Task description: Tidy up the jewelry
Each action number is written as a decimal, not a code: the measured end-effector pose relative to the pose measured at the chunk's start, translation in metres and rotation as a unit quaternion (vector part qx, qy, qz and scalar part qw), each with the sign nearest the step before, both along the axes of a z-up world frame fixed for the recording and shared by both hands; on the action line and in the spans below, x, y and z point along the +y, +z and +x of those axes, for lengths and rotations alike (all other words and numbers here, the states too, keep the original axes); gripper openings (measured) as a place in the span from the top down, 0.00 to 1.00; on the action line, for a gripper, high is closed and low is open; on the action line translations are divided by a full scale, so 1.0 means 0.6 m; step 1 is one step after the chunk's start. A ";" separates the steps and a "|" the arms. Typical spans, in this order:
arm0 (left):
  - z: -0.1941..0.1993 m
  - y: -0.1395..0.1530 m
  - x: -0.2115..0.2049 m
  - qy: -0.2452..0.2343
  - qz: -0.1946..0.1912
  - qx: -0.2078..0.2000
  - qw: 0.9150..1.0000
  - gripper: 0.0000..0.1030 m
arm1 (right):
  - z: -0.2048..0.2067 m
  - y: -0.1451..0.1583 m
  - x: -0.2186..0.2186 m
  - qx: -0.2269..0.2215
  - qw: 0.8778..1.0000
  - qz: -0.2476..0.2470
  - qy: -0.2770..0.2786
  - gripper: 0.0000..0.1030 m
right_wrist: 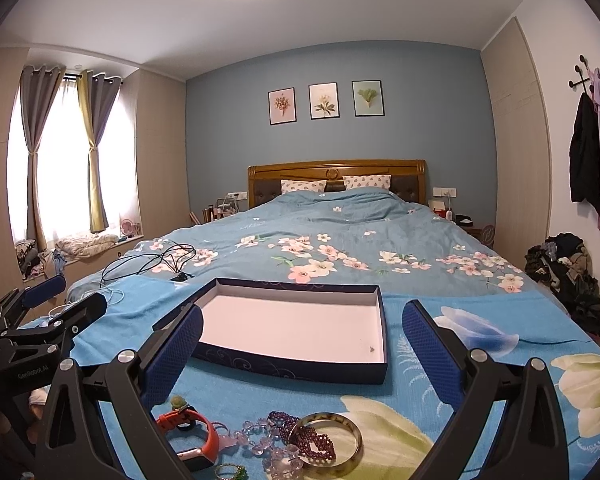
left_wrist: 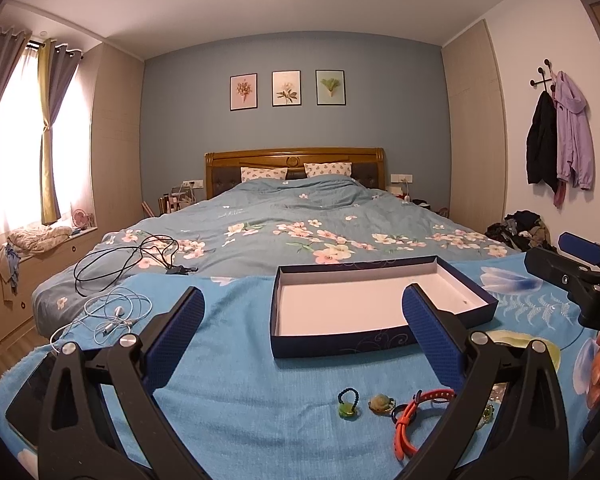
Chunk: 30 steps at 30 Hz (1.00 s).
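Nothing is sorted yet, I judge: my left gripper and right gripper both gape wide, holding nothing; the jewelry lies just before the bare box; next, close on the bangle.

Two black plastic handheld grippers with blue textured pads

Left gripper and right gripper each carry silver round screws behind their pads; white lettering marks the black bodies further back.

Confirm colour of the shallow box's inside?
White inside the shallow dark-blue cardboard box, navy outside with swirl print; right wrist view shows it best.
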State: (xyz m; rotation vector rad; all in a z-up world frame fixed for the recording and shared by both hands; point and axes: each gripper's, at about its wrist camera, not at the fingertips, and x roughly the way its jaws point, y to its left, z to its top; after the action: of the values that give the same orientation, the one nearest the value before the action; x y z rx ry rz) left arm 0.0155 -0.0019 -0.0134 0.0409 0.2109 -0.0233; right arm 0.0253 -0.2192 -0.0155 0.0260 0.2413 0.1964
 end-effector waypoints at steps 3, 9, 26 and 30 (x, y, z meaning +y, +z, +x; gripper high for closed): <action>0.003 0.000 -0.001 0.000 0.000 0.001 1.000 0.06 | 0.000 0.001 0.002 -0.001 1.000 -0.001 0.002 0.07; 0.004 0.002 -0.001 0.001 0.000 0.001 1.000 0.06 | 0.000 0.001 0.001 0.000 1.000 -0.001 0.005 0.07; 0.051 -0.051 -0.012 -0.103 0.020 0.153 0.983 0.07 | 0.040 -0.039 -0.032 0.152 0.987 -0.043 0.039 0.18; 0.059 -0.075 -0.016 -0.137 0.017 0.190 0.972 0.17 | 0.054 -0.067 -0.040 0.199 0.978 -0.050 0.044 0.32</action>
State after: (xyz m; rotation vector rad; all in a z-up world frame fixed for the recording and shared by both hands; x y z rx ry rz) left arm 0.0511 -0.0116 -0.0585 0.0992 0.5889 -0.3057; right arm 0.0575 -0.2431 -0.0554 -0.0467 0.6536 0.2655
